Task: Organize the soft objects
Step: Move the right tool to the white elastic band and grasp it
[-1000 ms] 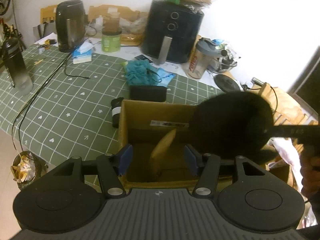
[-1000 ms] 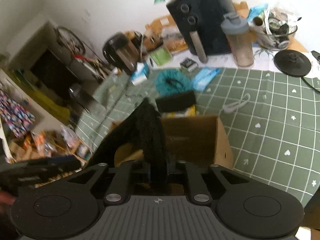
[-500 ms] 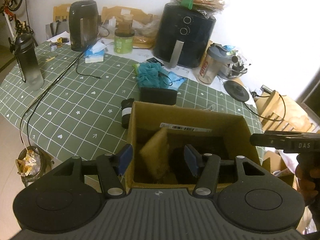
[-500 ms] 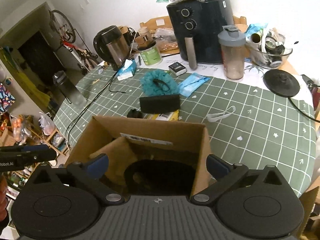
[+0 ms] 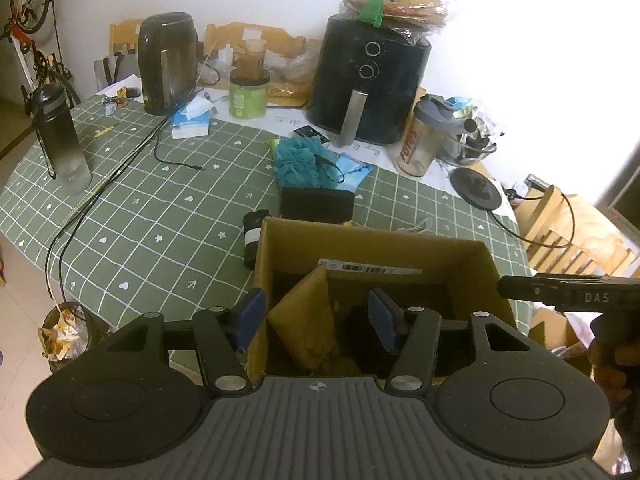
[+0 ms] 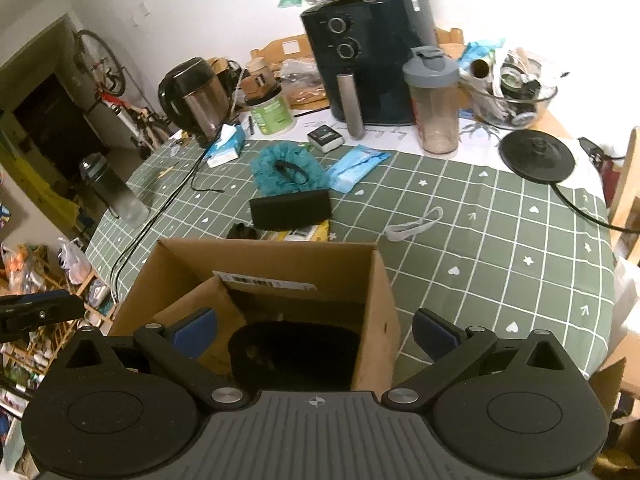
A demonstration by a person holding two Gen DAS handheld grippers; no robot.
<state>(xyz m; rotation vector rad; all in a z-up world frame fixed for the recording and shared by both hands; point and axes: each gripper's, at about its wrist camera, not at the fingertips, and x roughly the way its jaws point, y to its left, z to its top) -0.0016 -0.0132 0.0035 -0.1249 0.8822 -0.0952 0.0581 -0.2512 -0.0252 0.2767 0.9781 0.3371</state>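
Note:
An open cardboard box (image 5: 372,246) (image 6: 272,256) stands at the table's near edge. A black fluffy thing (image 6: 296,354) lies inside it beside an inner tan flap (image 5: 308,320). My right gripper (image 6: 314,330) hangs wide open above it, holding nothing. My left gripper (image 5: 316,317) is open about halfway and straddles the box's left wall and the flap without pressing either. Beyond the box lie a black foam block (image 5: 318,204) (image 6: 291,209), a teal mesh puff (image 5: 300,160) (image 6: 286,170) and a black rolled sock (image 5: 253,236).
On the green checked cloth lie a blue packet (image 6: 358,166), a white band (image 6: 416,226), a black cable (image 5: 120,184) and a tissue pack (image 5: 191,122). At the back stand an air fryer (image 5: 370,88), kettle (image 5: 168,64), shaker cup (image 6: 434,100) and dark bottle (image 5: 60,140).
The right gripper went from shut on the black fluffy thing to wide open, and the thing now lies in the box. The left gripper's opening is unchanged.

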